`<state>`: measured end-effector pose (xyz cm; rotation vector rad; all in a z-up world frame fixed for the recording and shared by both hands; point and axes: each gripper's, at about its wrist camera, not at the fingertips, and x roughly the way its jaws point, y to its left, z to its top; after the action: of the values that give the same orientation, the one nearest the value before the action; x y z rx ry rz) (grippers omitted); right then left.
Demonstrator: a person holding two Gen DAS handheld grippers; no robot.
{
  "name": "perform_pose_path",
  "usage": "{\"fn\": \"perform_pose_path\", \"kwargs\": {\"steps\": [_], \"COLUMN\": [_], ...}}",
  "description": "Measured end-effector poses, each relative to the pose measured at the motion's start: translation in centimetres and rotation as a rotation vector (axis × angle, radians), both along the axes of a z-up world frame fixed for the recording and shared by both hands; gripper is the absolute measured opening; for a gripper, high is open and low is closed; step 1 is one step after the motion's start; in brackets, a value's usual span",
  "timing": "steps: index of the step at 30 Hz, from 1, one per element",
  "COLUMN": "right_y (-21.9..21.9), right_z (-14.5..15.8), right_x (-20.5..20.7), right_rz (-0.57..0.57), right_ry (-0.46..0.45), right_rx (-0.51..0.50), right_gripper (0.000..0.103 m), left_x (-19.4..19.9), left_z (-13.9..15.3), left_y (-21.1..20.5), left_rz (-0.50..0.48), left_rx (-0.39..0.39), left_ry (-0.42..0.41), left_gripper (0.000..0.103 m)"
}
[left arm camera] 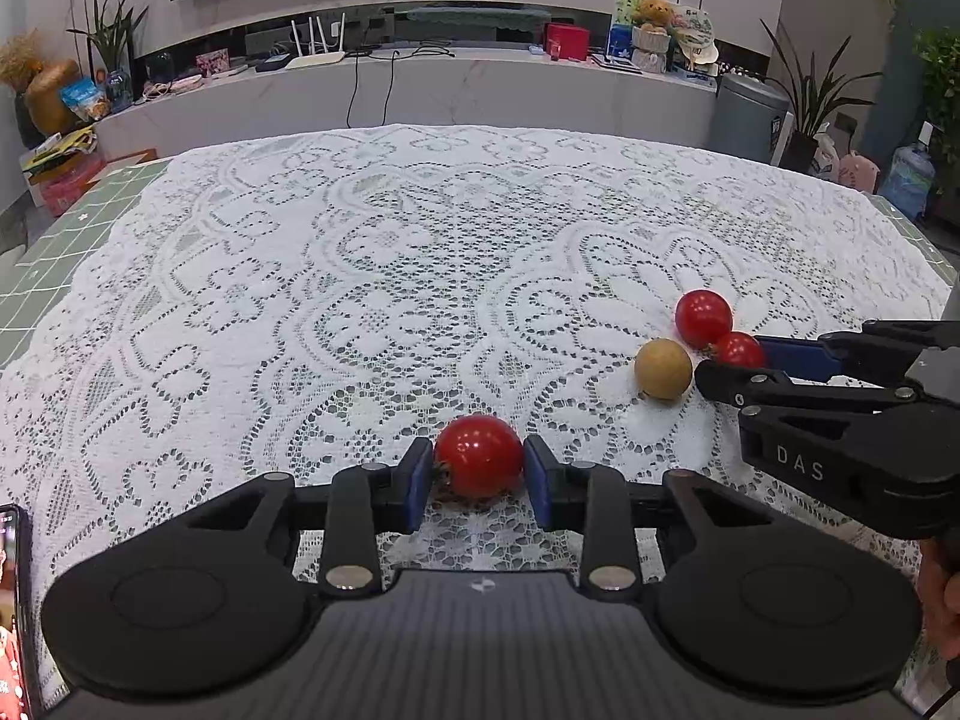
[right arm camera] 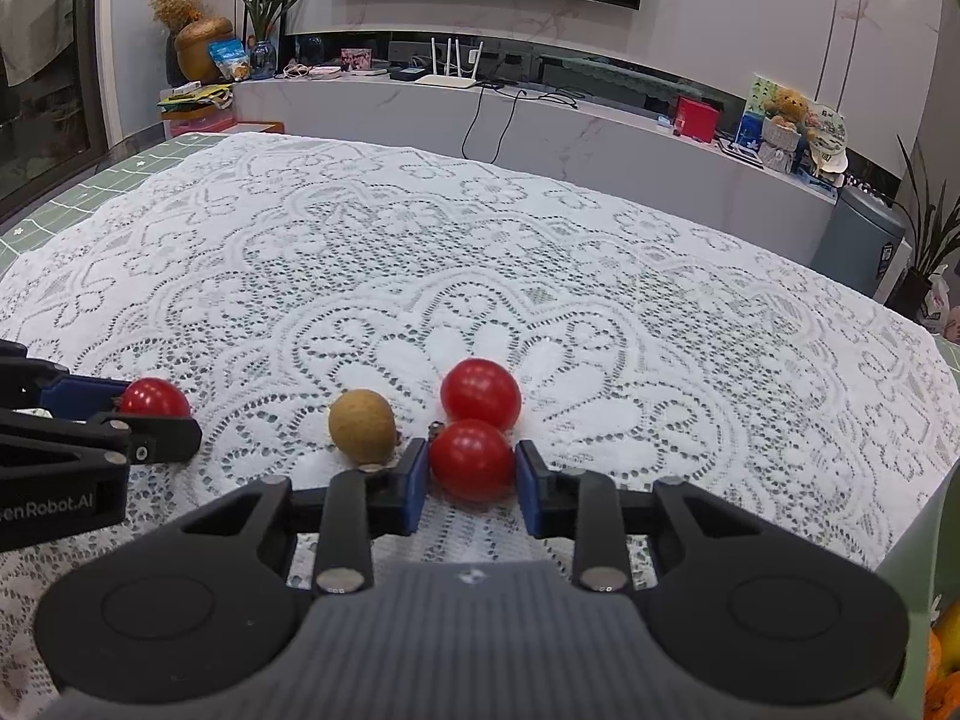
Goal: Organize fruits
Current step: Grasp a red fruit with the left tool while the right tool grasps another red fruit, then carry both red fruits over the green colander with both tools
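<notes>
On the white lace cloth point(left arm camera: 360, 276) lie three red cherry tomatoes and a tan round fruit. In the left wrist view my left gripper point(left arm camera: 479, 474) is shut on one tomato point(left arm camera: 479, 455), its blue pads pressing both sides. To the right lie the tan fruit point(left arm camera: 663, 369), a free tomato point(left arm camera: 703, 318) and a third tomato point(left arm camera: 739, 350) held by my right gripper point(left arm camera: 735, 363). In the right wrist view my right gripper point(right arm camera: 472, 477) is shut on that tomato point(right arm camera: 472, 461), which touches the free tomato point(right arm camera: 480, 393) behind it. The tan fruit point(right arm camera: 362, 426) sits just left. My left gripper point(right arm camera: 157, 414) holds its tomato point(right arm camera: 155, 397) at far left.
A phone point(left arm camera: 12, 600) lies at the near left edge of the table. A green grid mat point(left arm camera: 60, 252) shows beyond the cloth's left side. Orange fruit point(right arm camera: 942, 666) sits in a pale green container point(right arm camera: 912, 570) at the near right. A hand point(left arm camera: 942, 600) holds the right gripper.
</notes>
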<state>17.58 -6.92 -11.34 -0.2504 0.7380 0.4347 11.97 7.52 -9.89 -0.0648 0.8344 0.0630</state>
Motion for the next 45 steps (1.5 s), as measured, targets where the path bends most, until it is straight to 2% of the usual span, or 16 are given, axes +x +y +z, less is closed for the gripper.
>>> {"fn": "perform_pose_path", "kwargs": {"steps": [8,18,31,39,45], "right_y": [-0.6,-3.4,-9.7,-13.6,-16.0], "right_z": [1.9,5.2,9.4,10.2,10.2], "right_x": [-2.2,-6.5,-10.9,-12.2,-12.2], "right_rz": [0.017,0.013,-0.09,-0.179,-0.241], "right_ry": [-0.014,-0.043,-0.132,-0.142,-0.148], "right_rx": [0.013,0.043,0.086,0.074,0.051], "right_gripper": [0.027,0.027,0.027,0.027,0.027], "left_x": [-0.9,-2.6,-5.2,-5.9,-5.6], "left_z": [1.7,5.3,9.0,10.0,10.0], "left_y": [-0.6,-3.5,-9.5,-13.3,-16.2], "left_rz": [-0.012,-0.094,-0.231,-0.326,-0.402], "left_rx": [-0.012,-0.046,-0.057,-0.072,-0.091], "left_ry": [-0.017,-0.088,-0.184,-0.205,-0.183], "left_gripper": [0.036,0.036,0.036,0.036,0.036]}}
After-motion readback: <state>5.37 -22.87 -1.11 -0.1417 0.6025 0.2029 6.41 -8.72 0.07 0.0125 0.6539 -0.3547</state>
